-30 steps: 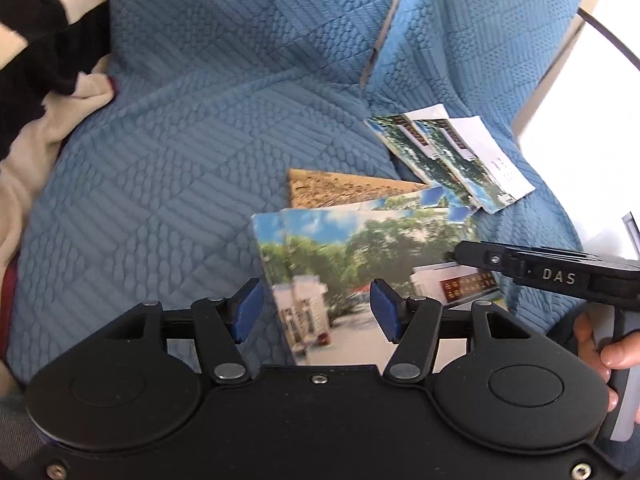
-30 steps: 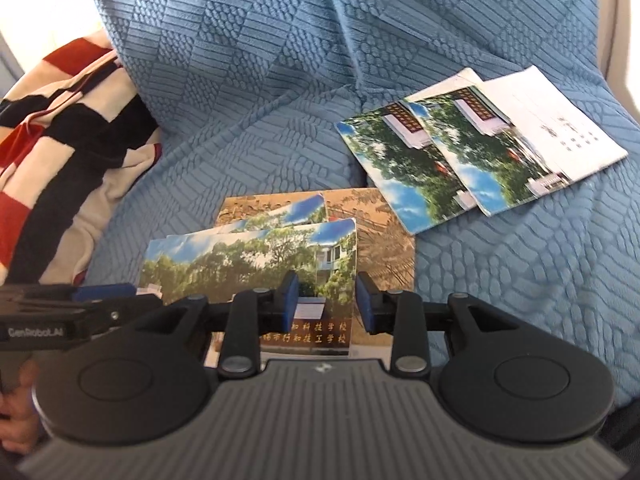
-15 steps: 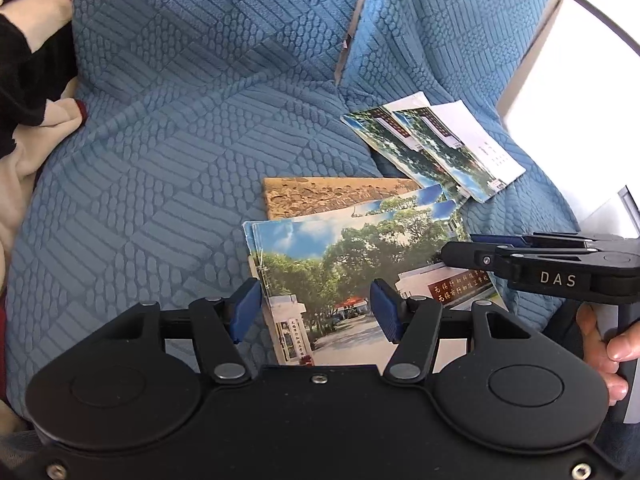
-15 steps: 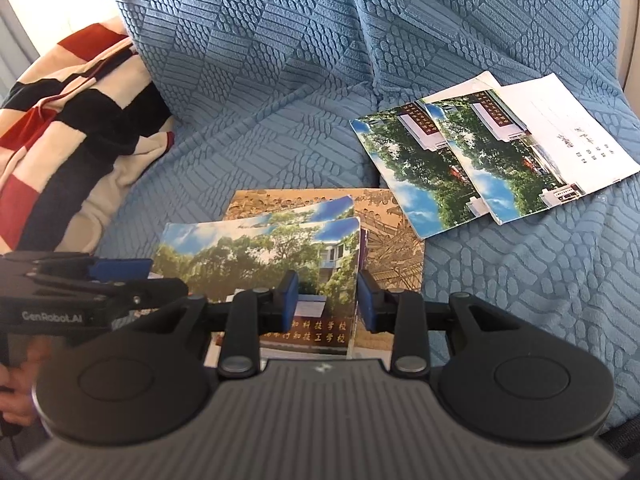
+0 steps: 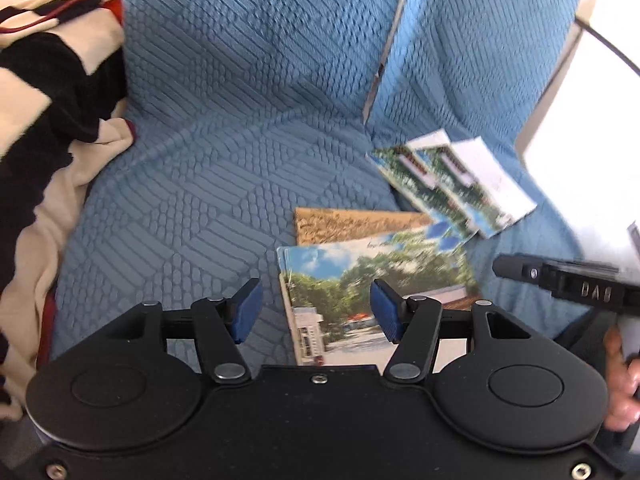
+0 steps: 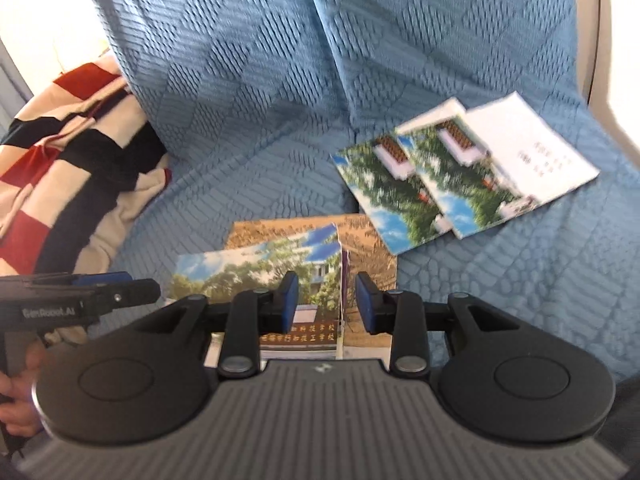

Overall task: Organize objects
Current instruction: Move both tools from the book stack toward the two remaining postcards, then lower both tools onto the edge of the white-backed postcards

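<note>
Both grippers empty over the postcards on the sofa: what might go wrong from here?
1. The near stack is fanned; a pinch may catch only the top card.
2. Flat cards on the soft blue sofa cover may snag fabric.
3. The left gripper and right gripper crowd one pile; they may collide.

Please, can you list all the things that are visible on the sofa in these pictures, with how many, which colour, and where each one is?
sofa cover: one, blue, textured, over seat and backrest.
blanket: one, striped red, black and cream, at the seat's left end.
near cards: a few overlapping, green trees and blue sky, on the seat just ahead of both tools; exact count unclear.
brown card: one, tan, beneath the near cards.
far cards: about four overlapping, two tree pictures, the others white, further back on the right.
left tool: black, blue pads, open, empty.
right tool: black, blue pads, open, empty.
hands: two, one on each tool's handle.
</note>
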The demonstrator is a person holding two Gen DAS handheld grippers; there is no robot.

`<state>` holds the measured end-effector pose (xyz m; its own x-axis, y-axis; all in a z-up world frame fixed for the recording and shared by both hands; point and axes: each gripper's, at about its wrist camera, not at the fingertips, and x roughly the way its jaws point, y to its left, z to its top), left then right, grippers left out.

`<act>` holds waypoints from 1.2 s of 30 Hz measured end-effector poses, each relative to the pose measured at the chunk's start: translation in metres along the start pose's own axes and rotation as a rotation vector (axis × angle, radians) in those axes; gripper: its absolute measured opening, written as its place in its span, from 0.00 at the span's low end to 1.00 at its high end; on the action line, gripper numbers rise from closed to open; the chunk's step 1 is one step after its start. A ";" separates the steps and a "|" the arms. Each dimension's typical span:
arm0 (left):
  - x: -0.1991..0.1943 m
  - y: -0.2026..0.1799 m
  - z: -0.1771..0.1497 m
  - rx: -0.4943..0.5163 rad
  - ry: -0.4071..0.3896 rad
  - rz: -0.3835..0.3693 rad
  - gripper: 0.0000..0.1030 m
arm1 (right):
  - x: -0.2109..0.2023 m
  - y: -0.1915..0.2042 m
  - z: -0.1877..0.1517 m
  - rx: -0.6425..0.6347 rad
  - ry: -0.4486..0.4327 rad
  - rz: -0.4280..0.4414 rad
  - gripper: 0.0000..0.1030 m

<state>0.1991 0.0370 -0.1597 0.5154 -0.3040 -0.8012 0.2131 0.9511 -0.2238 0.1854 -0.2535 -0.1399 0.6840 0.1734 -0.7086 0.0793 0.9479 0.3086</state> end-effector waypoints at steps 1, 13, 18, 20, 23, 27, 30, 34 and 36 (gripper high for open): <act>-0.008 -0.001 0.002 -0.011 -0.016 -0.002 0.55 | -0.007 0.002 0.001 -0.001 -0.014 0.005 0.34; -0.079 -0.041 0.009 -0.017 -0.152 -0.026 0.55 | -0.081 0.011 0.007 -0.021 -0.130 0.014 0.34; -0.092 -0.059 0.006 -0.010 -0.178 -0.038 0.55 | -0.100 0.008 0.005 -0.022 -0.146 -0.008 0.34; -0.097 -0.065 0.004 -0.013 -0.189 -0.041 0.55 | -0.106 0.005 0.004 -0.021 -0.153 -0.015 0.34; -0.101 -0.075 0.002 -0.013 -0.195 -0.050 0.55 | -0.113 0.002 0.002 -0.017 -0.159 -0.025 0.34; -0.102 -0.096 -0.005 0.014 -0.190 -0.071 0.55 | -0.119 -0.006 -0.002 0.000 -0.162 -0.027 0.34; -0.102 -0.110 -0.008 0.023 -0.191 -0.071 0.55 | -0.123 -0.012 -0.004 0.009 -0.163 -0.037 0.34; -0.102 -0.126 -0.011 0.024 -0.187 -0.075 0.55 | -0.131 -0.022 -0.005 0.019 -0.178 -0.047 0.34; -0.101 -0.132 -0.011 0.028 -0.188 -0.080 0.55 | -0.135 -0.028 -0.006 0.027 -0.185 -0.053 0.34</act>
<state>0.1092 -0.0571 -0.0554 0.6408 -0.3861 -0.6635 0.2811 0.9223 -0.2651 0.0867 -0.3020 -0.0565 0.7999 0.0686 -0.5962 0.1365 0.9466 0.2921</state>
